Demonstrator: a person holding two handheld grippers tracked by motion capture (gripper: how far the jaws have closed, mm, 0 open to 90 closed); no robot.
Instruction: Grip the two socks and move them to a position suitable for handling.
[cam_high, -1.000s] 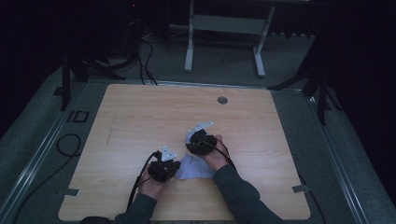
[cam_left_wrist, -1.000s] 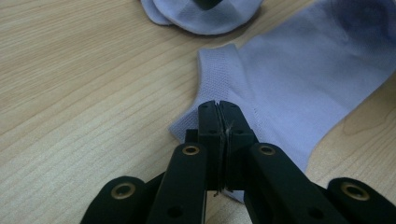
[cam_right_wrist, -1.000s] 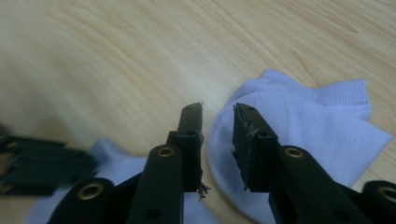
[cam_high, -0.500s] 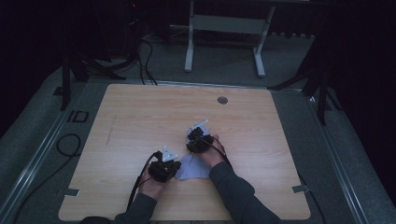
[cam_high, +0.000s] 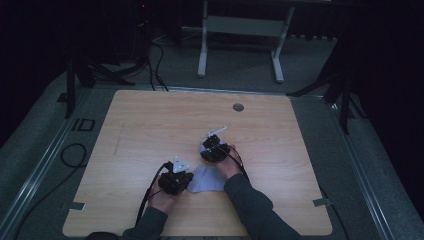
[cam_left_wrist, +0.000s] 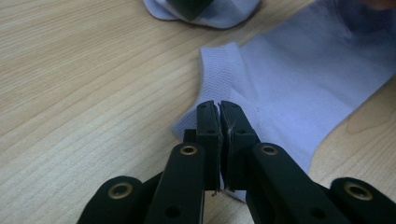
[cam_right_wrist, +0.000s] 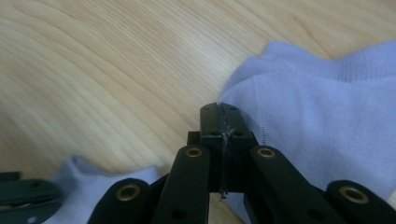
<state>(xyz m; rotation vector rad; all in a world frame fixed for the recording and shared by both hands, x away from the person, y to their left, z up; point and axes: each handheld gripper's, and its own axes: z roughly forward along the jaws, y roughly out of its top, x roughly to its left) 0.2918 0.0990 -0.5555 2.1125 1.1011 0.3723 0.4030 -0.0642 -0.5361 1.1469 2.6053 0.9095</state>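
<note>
Both grippers pinching one pale sock on the table

The left gripper (cam_left_wrist: 219, 109) is clamping the sock's (cam_left_wrist: 299, 93) cuff edge and the right gripper (cam_right_wrist: 223, 112), its jaws just having closed, is nipping the far end (thin bites) — the fabric is risking slipping free if pulled.

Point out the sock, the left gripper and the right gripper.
sock (cam_left_wrist: 299, 84): left gripper view, flat middle of the fabric.
left gripper (cam_left_wrist: 219, 106): left gripper view, between its fingertips.
right gripper (cam_right_wrist: 220, 108): right gripper view, between its fingertips.

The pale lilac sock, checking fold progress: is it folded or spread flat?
Mostly spread: the pale lilac sock lies flat, one end lifted and bunched.
</note>
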